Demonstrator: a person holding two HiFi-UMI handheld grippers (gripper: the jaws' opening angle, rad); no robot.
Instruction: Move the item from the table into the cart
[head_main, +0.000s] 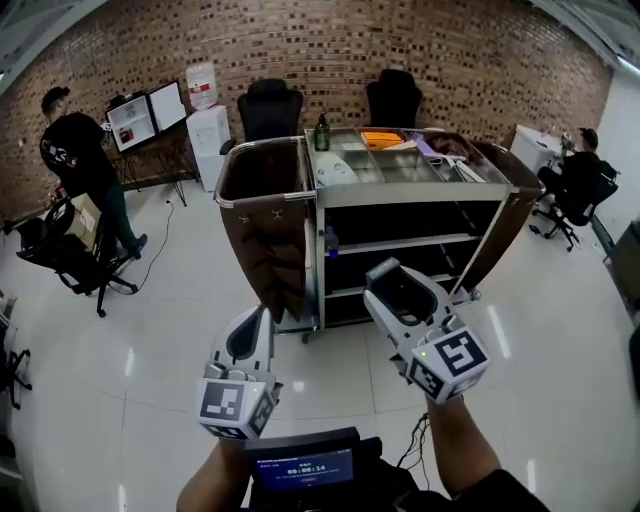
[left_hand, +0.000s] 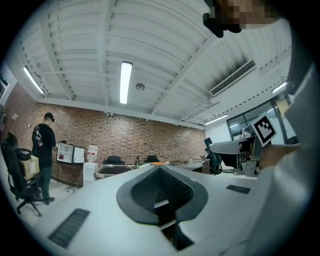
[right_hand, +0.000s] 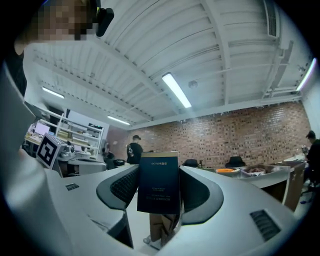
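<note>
My right hand-held gripper (right_hand: 159, 186) gripped a dark box (right_hand: 158, 182) mid-carry; next I needed to reach the cart (head_main: 400, 190) top edge and release.

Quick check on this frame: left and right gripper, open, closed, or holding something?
Left gripper: closed, nothing between its jaws.
Right gripper: closed on a dark blue box, which stands upright between the jaws.

The left hand-held gripper (head_main: 263, 315) and right hand-held gripper (head_main: 388, 272) face a metal cart (head_main: 400, 190). A brown bag (head_main: 270, 230) hangs on its left end.
</note>
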